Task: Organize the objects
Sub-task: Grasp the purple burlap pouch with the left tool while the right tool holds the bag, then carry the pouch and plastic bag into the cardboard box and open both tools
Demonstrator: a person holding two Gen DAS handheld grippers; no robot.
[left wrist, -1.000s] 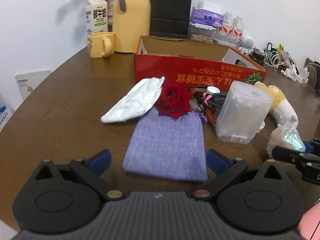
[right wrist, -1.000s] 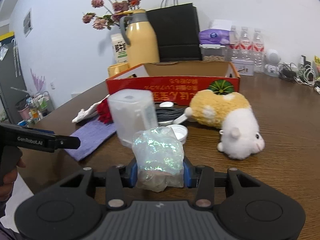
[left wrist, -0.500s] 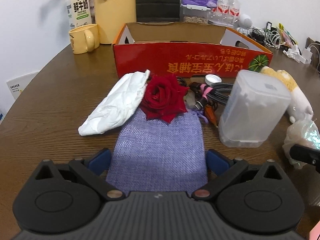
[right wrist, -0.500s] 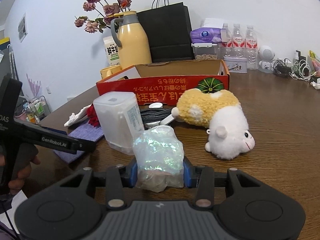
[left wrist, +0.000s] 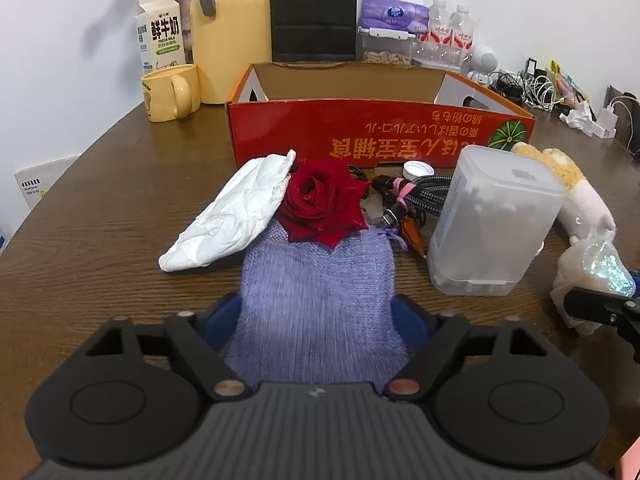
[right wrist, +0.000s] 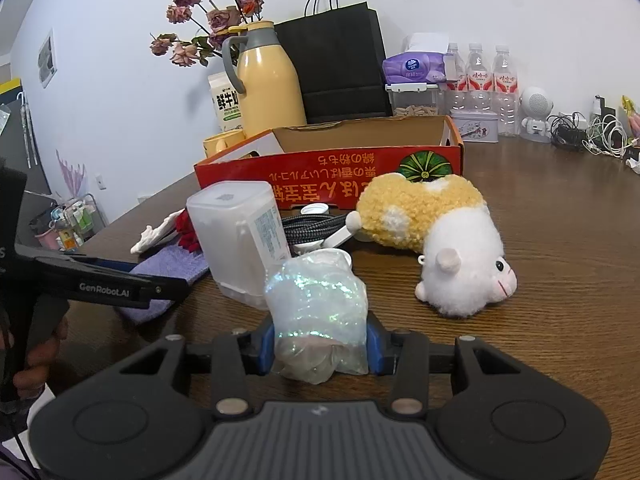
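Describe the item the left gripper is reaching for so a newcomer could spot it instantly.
Start at the red cardboard box. In front of it lies a red rose, its petals overlapping a flat lavender knitted pouch between the left gripper's fingers. It is the only purple fabric item there.

Home — cluttered wooden table [left wrist: 100, 208]

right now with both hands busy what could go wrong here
The red rose rests on the far end of the purple pouch, so lifting the pouch with the left gripper would likely tip it off. The right gripper squeezes a crinkly iridescent bag; it may slip out or knock the nearby clear plastic container.
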